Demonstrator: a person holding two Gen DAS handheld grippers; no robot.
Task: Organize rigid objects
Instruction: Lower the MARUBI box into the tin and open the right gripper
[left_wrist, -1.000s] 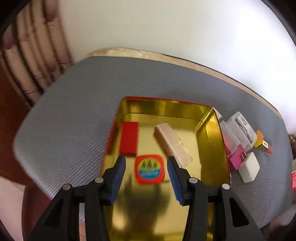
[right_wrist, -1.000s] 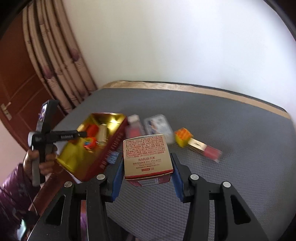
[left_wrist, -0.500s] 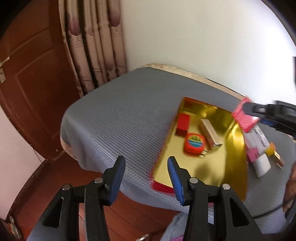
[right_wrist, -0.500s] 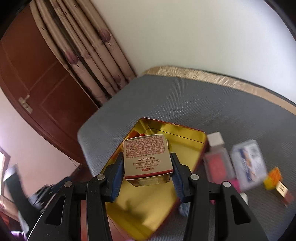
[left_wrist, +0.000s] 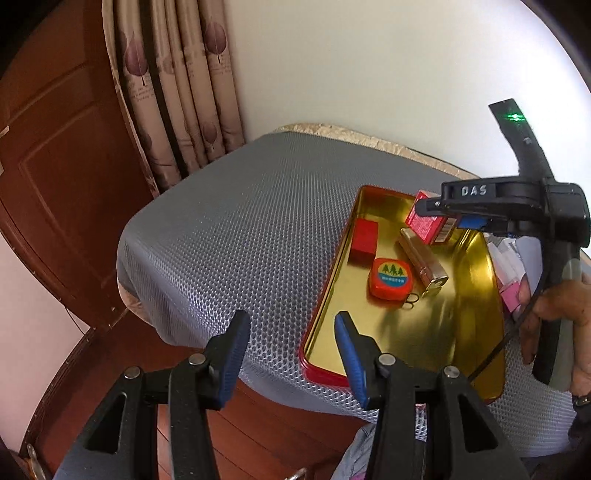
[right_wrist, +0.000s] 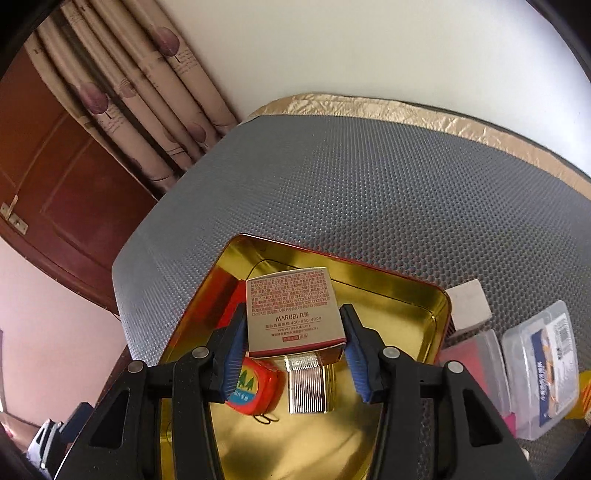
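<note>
Held box: red-and-cream printed cardboard box (right_wrist: 295, 314) over the gold-lined red metal tin (right_wrist: 424, 306), printed face up, long axis toward 12 o'clock in the right wrist view.
Right gripper (right_wrist: 293, 345): jaws easing apart, box between the blue pads.
Left gripper (left_wrist: 291, 354): parted, nothing between, above the tin's 7 o'clock corner.
Tin contents: one red block (left_wrist: 364, 240), one round-cornered red tape measure (left_wrist: 389, 278), one ribbed gold bar (left_wrist: 423, 260).
Outside, 3 o'clock: two clear plastic cases (right_wrist: 539, 365).

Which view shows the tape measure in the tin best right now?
Left wrist view: the red tape measure lies fully visible on the gold tin floor. In the right wrist view it is partly hidden behind the right gripper's finger.
</note>
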